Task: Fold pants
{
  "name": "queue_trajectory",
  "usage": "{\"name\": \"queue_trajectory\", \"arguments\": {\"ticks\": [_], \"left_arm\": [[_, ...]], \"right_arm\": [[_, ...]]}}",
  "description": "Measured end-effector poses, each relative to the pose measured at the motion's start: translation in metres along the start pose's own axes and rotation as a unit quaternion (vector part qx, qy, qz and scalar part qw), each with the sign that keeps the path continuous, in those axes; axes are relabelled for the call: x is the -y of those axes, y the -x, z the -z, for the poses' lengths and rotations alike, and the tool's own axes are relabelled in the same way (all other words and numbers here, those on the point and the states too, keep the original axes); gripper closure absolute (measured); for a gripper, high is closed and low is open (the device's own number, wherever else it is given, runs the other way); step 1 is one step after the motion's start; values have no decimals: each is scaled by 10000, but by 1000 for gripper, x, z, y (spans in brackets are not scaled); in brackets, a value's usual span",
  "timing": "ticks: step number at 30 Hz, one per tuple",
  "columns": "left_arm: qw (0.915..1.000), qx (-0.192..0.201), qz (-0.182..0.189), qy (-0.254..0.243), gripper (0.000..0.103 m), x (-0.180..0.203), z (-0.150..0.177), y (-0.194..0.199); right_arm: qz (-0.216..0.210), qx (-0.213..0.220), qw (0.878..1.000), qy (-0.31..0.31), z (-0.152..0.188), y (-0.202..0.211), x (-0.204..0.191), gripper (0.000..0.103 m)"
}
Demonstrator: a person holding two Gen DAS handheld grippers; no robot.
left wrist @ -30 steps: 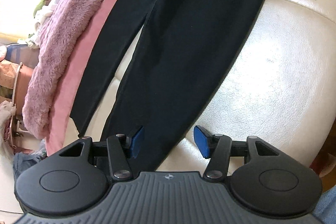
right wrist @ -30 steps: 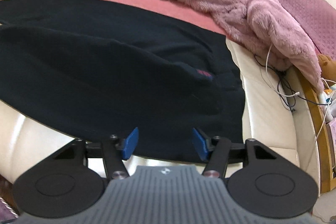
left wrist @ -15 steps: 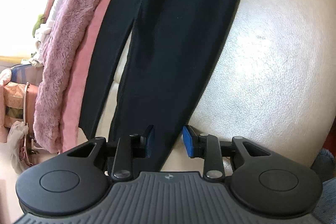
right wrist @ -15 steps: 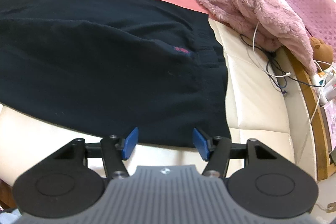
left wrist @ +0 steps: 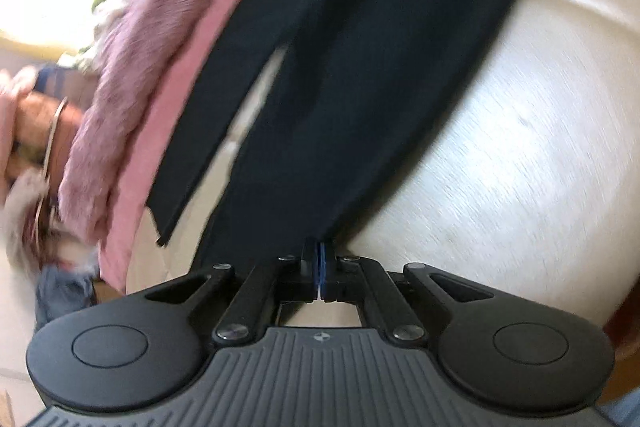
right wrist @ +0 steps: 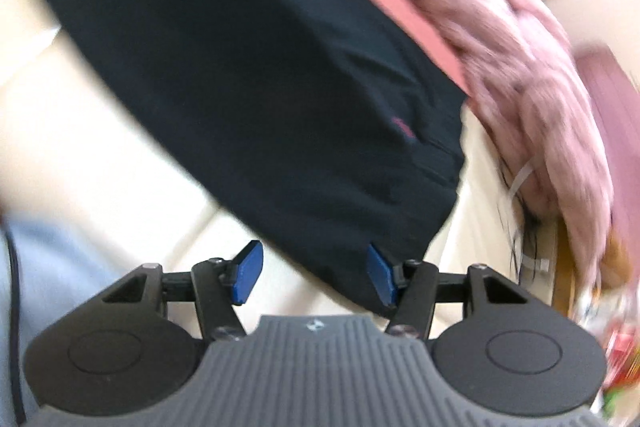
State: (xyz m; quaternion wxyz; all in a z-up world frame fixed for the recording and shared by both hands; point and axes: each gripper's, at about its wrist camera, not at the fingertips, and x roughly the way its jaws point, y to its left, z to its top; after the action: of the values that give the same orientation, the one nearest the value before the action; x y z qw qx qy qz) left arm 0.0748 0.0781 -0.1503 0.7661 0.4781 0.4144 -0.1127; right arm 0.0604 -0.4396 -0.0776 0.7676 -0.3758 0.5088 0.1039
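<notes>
Lying flat across the cream sofa cushion [left wrist: 520, 155], the black pants [left wrist: 360, 67] are pinched at the near leg hem by the fully closed left gripper [left wrist: 319, 267]; the right gripper [right wrist: 312, 273], jaws closing but not yet gripping, is set astride the waistband corner [right wrist: 404, 227] for lifting.

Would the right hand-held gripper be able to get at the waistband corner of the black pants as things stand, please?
Probably yes: the right hand-held gripper has closing jaws already straddling the black pants at that corner, nothing lying between.
</notes>
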Motion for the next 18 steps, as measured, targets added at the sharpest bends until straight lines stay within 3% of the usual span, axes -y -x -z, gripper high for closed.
{"name": "queue_trajectory", "arguments": {"ticks": [6, 8, 12, 18], "left_arm": [[9959, 48, -168, 883, 103, -31, -21, 5], [9935, 78, -240, 1114, 103, -36, -26, 7], [9875, 66, -233, 1557, 103, -52, -32, 8], [9823, 166, -526, 1788, 103, -72, -44, 18]], "right_arm": [[153, -402, 9934, 1061, 10, -25, -4, 65], [227, -409, 9912, 1235, 11, -33, -6, 74], [470, -342, 9885, 1397, 13, -38, -11, 103], [863, 153, 9930, 792, 5, -7, 15, 103]]}}
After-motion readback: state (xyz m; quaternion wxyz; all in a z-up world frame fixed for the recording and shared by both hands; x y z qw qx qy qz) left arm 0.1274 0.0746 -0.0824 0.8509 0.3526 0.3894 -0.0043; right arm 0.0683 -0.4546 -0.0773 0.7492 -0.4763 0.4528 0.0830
